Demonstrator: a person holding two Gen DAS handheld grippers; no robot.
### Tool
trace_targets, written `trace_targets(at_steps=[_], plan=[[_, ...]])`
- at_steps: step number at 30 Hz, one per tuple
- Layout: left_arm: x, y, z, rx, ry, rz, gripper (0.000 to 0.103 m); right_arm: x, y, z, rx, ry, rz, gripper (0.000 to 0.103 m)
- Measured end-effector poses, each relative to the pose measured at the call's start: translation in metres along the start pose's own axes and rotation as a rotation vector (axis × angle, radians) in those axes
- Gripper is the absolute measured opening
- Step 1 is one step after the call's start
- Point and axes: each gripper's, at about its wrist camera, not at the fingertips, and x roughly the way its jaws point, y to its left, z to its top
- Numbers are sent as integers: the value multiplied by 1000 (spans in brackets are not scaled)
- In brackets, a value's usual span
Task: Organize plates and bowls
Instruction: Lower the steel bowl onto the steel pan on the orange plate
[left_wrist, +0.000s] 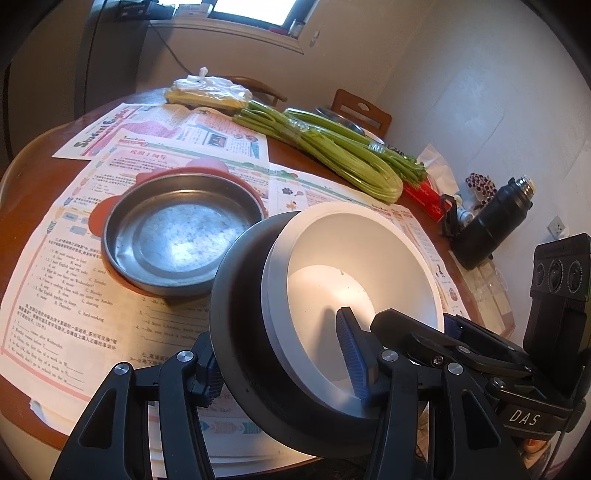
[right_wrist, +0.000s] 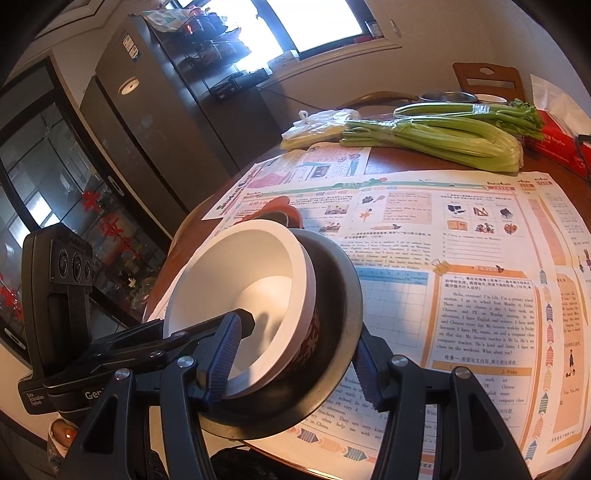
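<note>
White bowl (left_wrist: 354, 273) nested in a dark metal plate (left_wrist: 240, 295) – both tilted, lifted off the table, at about 5 o'clock in the left wrist view. Second metal plate (left_wrist: 184, 232) sits flat on a red lid (left_wrist: 207, 168) at 9 o'clock – empty, upright.

"Student English" heads a pink-and-white printed newspaper (left_wrist: 107, 131) on the table; white letters "DAS" mark the black camera mount (left_wrist: 524, 415).

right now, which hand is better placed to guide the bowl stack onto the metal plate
Left, probably: both clamp the bowl stack, but the left gripper faces the metal plate in full view; from the right gripper the stack hides it.
</note>
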Motion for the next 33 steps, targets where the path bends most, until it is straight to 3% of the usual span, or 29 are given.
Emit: trace_targets(at_steps=[33], plan=[[-25, 48, 77, 2, -45, 54, 55, 39, 49, 69, -47, -22, 54, 58]])
